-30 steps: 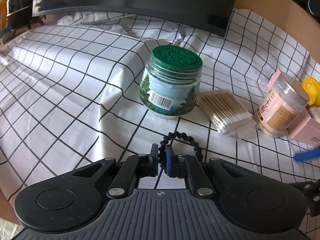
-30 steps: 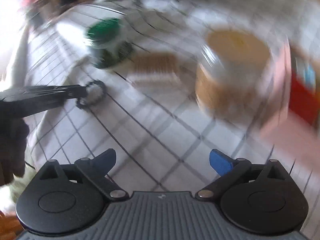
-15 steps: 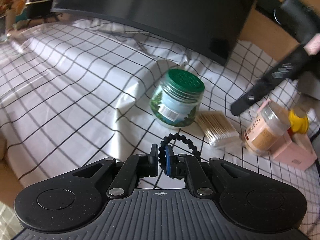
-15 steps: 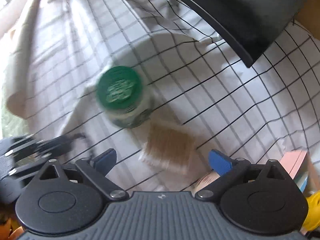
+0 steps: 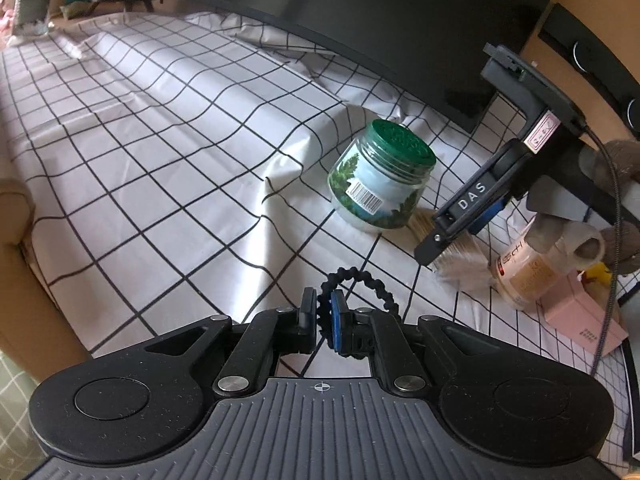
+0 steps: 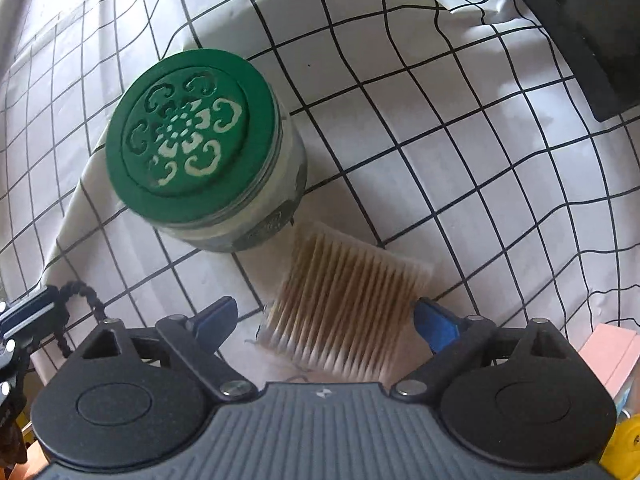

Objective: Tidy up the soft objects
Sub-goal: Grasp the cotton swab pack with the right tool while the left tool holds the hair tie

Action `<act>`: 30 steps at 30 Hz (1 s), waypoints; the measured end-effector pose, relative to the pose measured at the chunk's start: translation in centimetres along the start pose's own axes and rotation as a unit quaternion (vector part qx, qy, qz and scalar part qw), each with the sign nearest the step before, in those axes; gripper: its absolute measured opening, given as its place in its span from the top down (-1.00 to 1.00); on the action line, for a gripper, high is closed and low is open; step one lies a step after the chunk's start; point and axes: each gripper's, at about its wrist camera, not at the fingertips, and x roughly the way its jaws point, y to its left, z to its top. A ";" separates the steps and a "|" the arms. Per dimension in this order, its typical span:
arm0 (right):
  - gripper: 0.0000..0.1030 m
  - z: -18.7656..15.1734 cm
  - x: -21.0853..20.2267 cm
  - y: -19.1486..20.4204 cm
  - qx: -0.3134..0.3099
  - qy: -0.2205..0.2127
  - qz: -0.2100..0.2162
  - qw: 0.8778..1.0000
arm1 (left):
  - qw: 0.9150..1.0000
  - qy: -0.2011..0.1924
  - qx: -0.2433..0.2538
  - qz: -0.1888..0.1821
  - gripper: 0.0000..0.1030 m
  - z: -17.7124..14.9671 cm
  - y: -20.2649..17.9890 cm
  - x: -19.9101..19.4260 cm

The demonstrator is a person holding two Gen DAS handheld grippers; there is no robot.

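My left gripper (image 5: 320, 308) is shut on a black beaded ring (image 5: 372, 284), a soft hair tie, held just above the checked cloth (image 5: 160, 160). The same ring (image 6: 86, 292) shows at the left edge of the right wrist view. My right gripper (image 6: 324, 314) points straight down over a flat pack of cotton swabs (image 6: 348, 300). Its jaws are closing, with the pack between the blue pads, which stand a little clear of it. In the left wrist view the right gripper (image 5: 434, 246) covers most of that pack (image 5: 460, 264).
A green-lidded jar (image 5: 380, 176) stands right beside the swab pack. Further right are a clear jar of beige contents (image 5: 524, 276), a pink box (image 5: 580, 316) and a yellow item (image 5: 600, 272). A black monitor (image 5: 360, 8) borders the far side. A gloved hand (image 5: 616, 184) holds the right gripper.
The right gripper swung in from the right and came down over the cotton swab pack, its jaws narrowing slightly. The left gripper drew back a little and rolled, still holding the ring.
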 end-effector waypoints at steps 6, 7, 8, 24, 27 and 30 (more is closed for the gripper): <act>-0.43 -0.3 -0.6 -0.7 -0.006 -0.009 -0.007 1.000 | 1.000 0.004 0.000 -0.008 0.82 -0.1 -0.3 0.2; -0.35 -0.5 -0.9 -0.7 -0.003 -0.009 -0.006 1.000 | 1.000 0.004 0.000 -0.009 0.82 -0.1 -0.4 0.3; -0.33 -0.4 -1.3 -0.8 0.000 -0.013 -0.009 1.000 | 1.000 0.005 0.001 -0.010 0.82 -0.1 -0.4 0.3; -0.56 -1.3 -4.0 -2.0 0.010 -0.035 0.011 0.999 | 1.000 -0.001 0.019 -0.022 0.82 0.0 -2.4 -0.3; -0.56 -0.9 -2.5 -2.3 0.026 -0.015 0.005 1.000 | 1.000 0.001 0.011 -0.018 0.82 -0.6 -2.0 -0.5; -0.56 -0.6 -1.3 -2.0 0.034 0.002 0.012 0.999 | 1.000 0.004 0.004 -0.012 0.82 -0.7 -1.5 -0.4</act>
